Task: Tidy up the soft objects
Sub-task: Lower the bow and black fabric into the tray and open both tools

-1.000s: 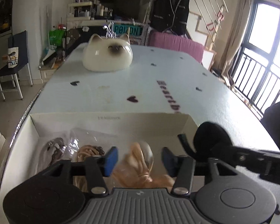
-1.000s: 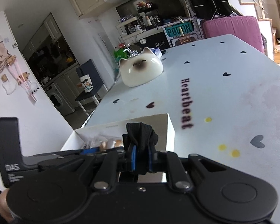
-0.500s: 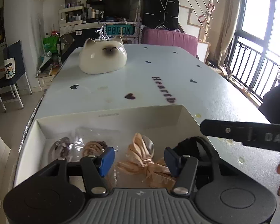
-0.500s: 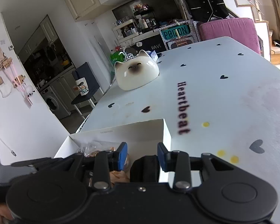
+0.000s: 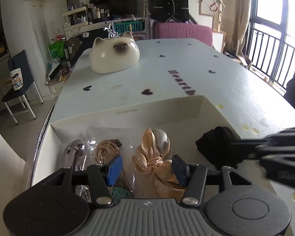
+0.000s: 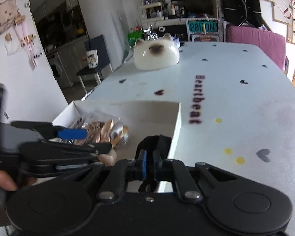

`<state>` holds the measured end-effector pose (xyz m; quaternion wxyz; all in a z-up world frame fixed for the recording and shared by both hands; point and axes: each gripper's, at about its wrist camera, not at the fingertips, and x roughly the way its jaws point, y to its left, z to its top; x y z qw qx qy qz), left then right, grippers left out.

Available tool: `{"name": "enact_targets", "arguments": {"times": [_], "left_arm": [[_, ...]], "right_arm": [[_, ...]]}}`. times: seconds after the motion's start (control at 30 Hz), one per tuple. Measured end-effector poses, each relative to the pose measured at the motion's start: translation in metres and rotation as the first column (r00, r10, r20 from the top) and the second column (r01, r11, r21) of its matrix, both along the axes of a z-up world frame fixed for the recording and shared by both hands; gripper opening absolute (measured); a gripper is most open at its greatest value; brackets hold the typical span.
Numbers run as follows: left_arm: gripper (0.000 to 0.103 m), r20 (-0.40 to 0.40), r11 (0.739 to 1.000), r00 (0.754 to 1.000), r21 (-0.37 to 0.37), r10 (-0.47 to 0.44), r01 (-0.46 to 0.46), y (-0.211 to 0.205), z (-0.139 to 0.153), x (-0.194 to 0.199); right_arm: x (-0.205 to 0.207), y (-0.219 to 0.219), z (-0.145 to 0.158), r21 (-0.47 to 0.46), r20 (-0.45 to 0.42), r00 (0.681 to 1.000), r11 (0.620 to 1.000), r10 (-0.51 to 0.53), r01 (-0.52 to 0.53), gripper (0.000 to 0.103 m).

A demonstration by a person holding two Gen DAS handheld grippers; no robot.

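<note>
The black cloth (image 6: pixel 157 143) sits at the right end of the white box (image 5: pixel 127 112), against its right wall. In the right wrist view the right gripper (image 6: pixel 149 164) has its blue pads drawn nearly together with a fold of this cloth between them; it appears to be holding the cloth. The rest of the bundle (image 5: pixel 216 147) rises just ahead of the fingertips, slightly right of centre.

The cloth is crumpled. No clear long axis or pointing direction can be read; at most its bulk runs away from the right gripper toward the box's far wall.

The right gripper is the nearer of the two. The left gripper (image 5: pixel 145 168) hangs wide open, holding nothing, over the middle of the box. The black cloth lies to its right and a little forward, apart from it.

Directly between the left gripper's fingers lies a peach satin scarf (image 5: pixel 155 157), knotted, its long axis running roughly along the fingers. Left of it are a tan cord bundle (image 5: pixel 106 149) and a clear bagged item (image 5: pixel 74 153).

Judgement: any coming move on the black cloth falls to the right gripper, with the box wall touching or just beside the cloth on its right.

The box stands on a pale table (image 6: pixel 236 98); a cat-shaped ornament (image 5: pixel 115 56) rests well apart at the far end.
</note>
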<state>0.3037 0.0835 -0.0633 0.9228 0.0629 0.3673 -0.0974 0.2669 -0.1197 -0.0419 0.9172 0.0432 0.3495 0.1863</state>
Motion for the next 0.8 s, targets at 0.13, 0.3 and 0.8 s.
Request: {"name": "enact_targets", "arguments": {"times": [0.13, 0.3, 0.8], "left_arm": [[0.056, 0.012, 1.0, 1.0, -0.026, 0.004, -0.004, 0.006, 0.005, -0.007], [0.056, 0.028, 0.998, 0.999, -0.054, 0.019, -0.018, 0.014, 0.012, -0.014], [0.057, 0.058, 0.995, 0.998, -0.098, 0.024, -0.018, 0.015, 0.029, -0.042]], "right_arm": [[0.013, 0.014, -0.013, -0.021, -0.024, 1.0, 1.0, 0.003, -0.004, 0.006], [0.026, 0.03, -0.02, 0.009, -0.054, 0.998, 0.999, 0.032, -0.032, 0.005], [-0.011, 0.01, 0.023, 0.047, 0.047, 0.999, 0.999, 0.008, -0.011, 0.011]]}}
